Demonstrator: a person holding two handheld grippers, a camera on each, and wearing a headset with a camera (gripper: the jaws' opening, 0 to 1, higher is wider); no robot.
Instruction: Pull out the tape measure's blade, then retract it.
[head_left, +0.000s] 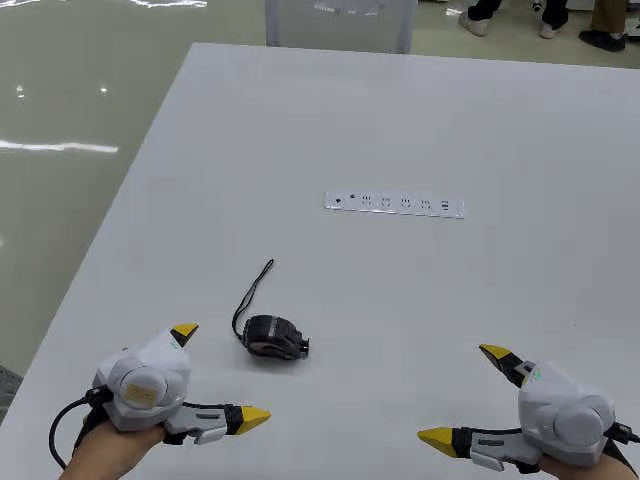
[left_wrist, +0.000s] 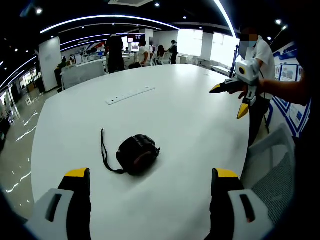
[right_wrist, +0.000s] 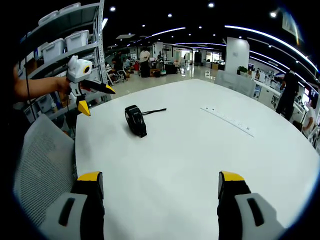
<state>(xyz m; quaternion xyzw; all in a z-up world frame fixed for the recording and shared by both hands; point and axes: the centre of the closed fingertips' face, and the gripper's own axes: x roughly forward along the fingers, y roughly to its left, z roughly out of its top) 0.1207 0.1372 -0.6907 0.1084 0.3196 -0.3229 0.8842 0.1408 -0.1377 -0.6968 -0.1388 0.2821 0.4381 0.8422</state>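
We see both sets of jaws spread wide and holding nothing. The left gripper (head_left: 220, 372) sits near the tape measure (head_left: 272, 337) without touching it, and the right gripper (head_left: 464, 395) is well to its right. The tape measure lies on the white table (head_left: 400, 120) with its blade in and its strap (head_left: 252, 292) trailing away. The power strip (head_left: 395, 203) lies beyond it.

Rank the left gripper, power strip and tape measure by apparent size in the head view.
1. left gripper, though it is nearest the camera.
2. power strip, the longer of the other two.
3. tape measure, shorter but thicker, so nearly alike.
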